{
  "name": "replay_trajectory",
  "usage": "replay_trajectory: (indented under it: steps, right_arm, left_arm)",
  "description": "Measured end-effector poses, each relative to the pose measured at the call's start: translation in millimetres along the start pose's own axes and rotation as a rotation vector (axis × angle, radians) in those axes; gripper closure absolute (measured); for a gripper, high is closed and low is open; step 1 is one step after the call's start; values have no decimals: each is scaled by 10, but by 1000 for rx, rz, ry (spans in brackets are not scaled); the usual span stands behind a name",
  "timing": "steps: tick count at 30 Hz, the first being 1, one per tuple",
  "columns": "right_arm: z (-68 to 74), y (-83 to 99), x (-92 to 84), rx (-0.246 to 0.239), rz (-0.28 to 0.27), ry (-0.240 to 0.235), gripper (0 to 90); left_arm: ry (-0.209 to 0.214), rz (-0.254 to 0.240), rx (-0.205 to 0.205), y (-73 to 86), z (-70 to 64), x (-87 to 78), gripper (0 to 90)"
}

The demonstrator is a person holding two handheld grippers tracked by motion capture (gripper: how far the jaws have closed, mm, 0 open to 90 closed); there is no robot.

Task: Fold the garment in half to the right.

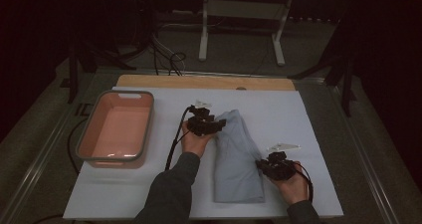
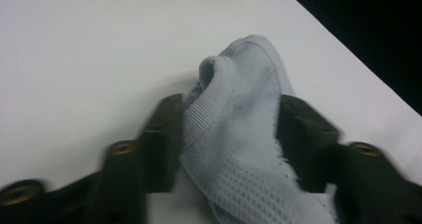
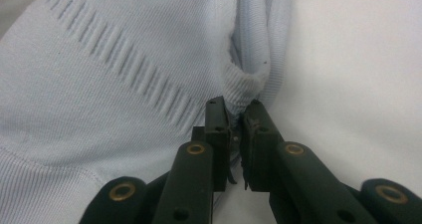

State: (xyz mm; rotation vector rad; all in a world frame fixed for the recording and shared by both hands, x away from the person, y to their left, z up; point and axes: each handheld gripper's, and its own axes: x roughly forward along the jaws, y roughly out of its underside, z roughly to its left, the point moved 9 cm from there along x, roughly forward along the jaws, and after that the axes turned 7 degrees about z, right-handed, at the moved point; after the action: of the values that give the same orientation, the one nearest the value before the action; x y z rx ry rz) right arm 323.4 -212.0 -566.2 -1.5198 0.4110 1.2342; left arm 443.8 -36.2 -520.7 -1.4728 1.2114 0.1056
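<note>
Nearest the lens in the left gripper view, a bunched fold of the pale blue knitted garment (image 2: 239, 134) rises between that gripper's two black fingers (image 2: 161, 139). Cloth fills the gap and lies against both inner faces, yet the fingers stand fairly wide apart, and whether they press it or merely flank it cannot be told. The left gripper (image 1: 205, 123) sits at the garment's upper left corner in the high view.

In the high view the garment (image 1: 238, 159) lies folded into a long narrow strip on the white sheet (image 1: 308, 119) that covers the worktop, running from near the middle of the sheet down toward the person's edge and slightly rightward. Its ribbed hem and fine mesh weave show close up in the gripper views.

At the strip's right edge, partway down, the right gripper (image 1: 272, 165) has its fingers (image 3: 219, 129) clenched almost together on a small ribbed tuck of the garment's edge, pinching it just above the sheet.

Both forearms in dark sleeves (image 1: 171, 194) enter from the near edge.

Left of the garment, well apart from it, a pink tub (image 1: 144, 134) with a grey rim stands on the sheet. Beyond the sheet's far edge a strip of bare wooden worktop (image 1: 204, 82) is visible.
</note>
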Motion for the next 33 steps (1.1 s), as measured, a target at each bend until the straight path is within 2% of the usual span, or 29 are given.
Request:
replay_trajectory:
  steps: [1,6,10,13,16,19,20,23,25,27,28,30,33]
  right_arm:
    - [1,-1,0,2,-1,-1,832]
    - [0,-2,-1,4,-3,1,831]
    - [-2,-2,-2,5,-4,1,830]
    - [-2,-3,-2,6,-4,0,828]
    - [-4,-3,-1,7,-4,-1,828]
    - [-4,-1,0,8,-3,0,826]
    - [-7,0,1,6,-3,0,824]
    - [-7,1,3,7,-2,-5,823]
    - [-6,1,4,9,-1,-4,823]
    - [-7,1,3,8,-1,-4,823]
    - [-7,1,3,8,-2,-4,823]
    - [-6,0,-1,14,-3,-5,823]
    - [-7,1,-7,14,-5,-4,821]
  left_arm:
    - [18,-8,7,18,-51,-53,352]
    - [53,-5,45,100,-210,-155,298]
    - [111,5,86,209,-388,-229,299]
    - [148,15,122,294,-511,-273,341]
    - [196,26,143,376,-625,-312,410]
    - [262,53,163,469,-731,-327,527]
    - [273,64,180,498,-751,-328,567]
    - [303,80,207,571,-825,-326,752]
    - [310,107,239,634,-866,-308,839]
    - [331,141,268,709,-917,-286,880]
    - [326,163,284,749,-935,-268,891]
    - [296,212,323,833,-941,-200,900]
    - [228,255,348,907,-883,-84,900]
